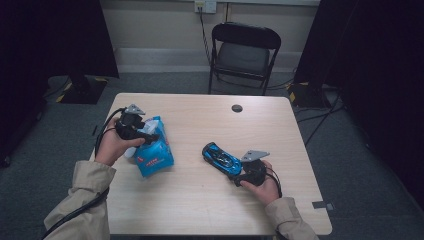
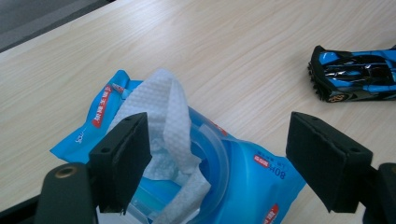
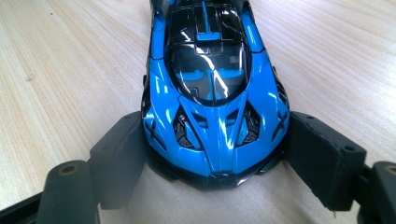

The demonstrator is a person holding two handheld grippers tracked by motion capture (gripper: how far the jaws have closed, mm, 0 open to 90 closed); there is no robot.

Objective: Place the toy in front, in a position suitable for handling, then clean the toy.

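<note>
My right hand-held gripper (image 3: 212, 154) clamps a glossy blue-and-black toy car (image 3: 212, 88) (nose toward me); the left hand-held gripper (image 2: 219, 158) gapes over a blue wipes pack (image 2: 252, 177), a white wipe (image 2: 170, 116) sticking up, near the desk's (image 1: 200, 200) left edge.

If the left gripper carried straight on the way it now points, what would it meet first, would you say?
Most likely the white wet wipe sticking up from the blue plastic wipes pack: it stands between the left gripper's open jaws, close by its left jaw. Depth is hard to judge.
</note>
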